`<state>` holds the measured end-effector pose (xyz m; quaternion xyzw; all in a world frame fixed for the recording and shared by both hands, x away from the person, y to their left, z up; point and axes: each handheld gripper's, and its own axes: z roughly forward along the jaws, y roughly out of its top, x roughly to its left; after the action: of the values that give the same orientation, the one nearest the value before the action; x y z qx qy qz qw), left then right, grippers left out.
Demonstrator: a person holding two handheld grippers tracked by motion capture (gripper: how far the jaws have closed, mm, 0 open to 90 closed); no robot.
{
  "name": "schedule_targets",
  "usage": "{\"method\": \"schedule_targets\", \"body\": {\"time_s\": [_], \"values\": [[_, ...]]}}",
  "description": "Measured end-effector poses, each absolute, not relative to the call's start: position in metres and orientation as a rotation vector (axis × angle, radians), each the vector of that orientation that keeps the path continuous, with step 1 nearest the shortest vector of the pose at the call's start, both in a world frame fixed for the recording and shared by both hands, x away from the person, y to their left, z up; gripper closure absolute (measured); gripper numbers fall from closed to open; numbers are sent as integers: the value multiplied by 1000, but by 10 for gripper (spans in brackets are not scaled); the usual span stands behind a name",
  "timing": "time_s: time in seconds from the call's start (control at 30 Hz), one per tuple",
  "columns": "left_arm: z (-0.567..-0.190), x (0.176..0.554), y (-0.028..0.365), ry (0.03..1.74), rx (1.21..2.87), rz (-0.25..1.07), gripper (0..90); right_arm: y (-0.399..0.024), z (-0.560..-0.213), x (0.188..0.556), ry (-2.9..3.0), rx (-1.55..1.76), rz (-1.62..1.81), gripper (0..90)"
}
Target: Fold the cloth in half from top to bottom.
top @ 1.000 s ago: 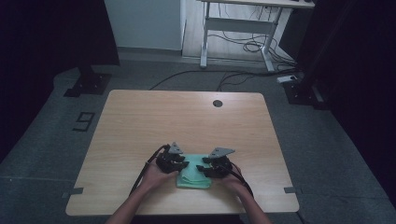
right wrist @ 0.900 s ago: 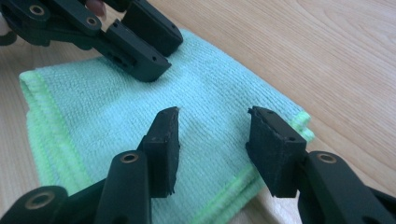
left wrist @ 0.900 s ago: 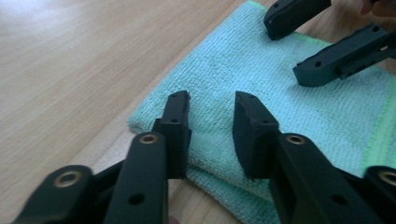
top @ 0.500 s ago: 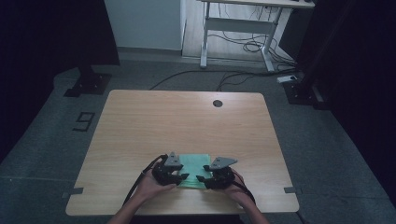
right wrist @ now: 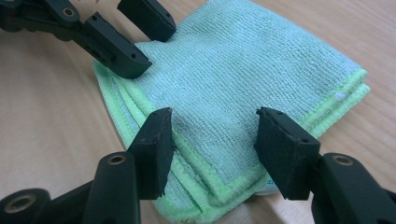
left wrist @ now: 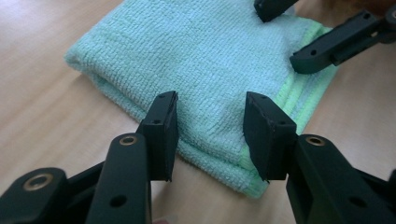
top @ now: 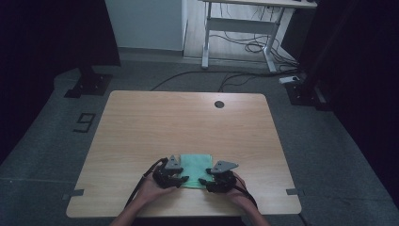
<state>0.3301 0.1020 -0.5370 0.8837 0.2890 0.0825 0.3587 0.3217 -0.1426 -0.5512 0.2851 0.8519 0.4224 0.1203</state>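
A folded mint-green towel [top: 196, 165] lies flat on the wooden table [top: 188, 122], close to its near edge. My left gripper [top: 183, 179] sits at the towel's near-left corner and my right gripper [top: 203, 181] at its near-right corner. In the left gripper view the left gripper [left wrist: 210, 105] is open, its jaws straddling the towel [left wrist: 205, 51] edge without pinching it. In the right gripper view the right gripper [right wrist: 215, 121] is open too, over the towel's [right wrist: 243, 70] layered, lime-trimmed corner. Each view also catches the other gripper's jaws across the towel.
A round cable hole [top: 219, 104] sits near the table's far edge. Beyond the table stand a white desk frame [top: 240, 28] with loose cables on the floor, two black stand bases [top: 89, 84] [top: 303, 92], and a floor mark "9" [top: 84, 122].
Both hands and grippers have drawn back toward the near edge of the table, from over the towel's middle to its near corners. The towel stays in place.
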Motion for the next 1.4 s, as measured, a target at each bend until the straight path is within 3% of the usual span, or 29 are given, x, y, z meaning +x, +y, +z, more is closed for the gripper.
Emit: {"method": "schedule_targets", "body": {"time_s": [0.3, 0.53, 0.83, 1.4], "values": [[-537, 390, 96, 809, 2265, 246, 564, -140, -551, 367, 2429, 923, 1213, 469], [-534, 406, 93, 853, 2269, 260, 522, -140, -550, 389, 2404, 980, 1211, 461], [-516, 378, 107, 842, 2186, 342, 491, -155, -537, 372, 2298, 991, 1319, 436], [-509, 330, 144, 873, 2075, 371, 470, -190, -535, 327, 2219, 989, 1377, 438]]}}
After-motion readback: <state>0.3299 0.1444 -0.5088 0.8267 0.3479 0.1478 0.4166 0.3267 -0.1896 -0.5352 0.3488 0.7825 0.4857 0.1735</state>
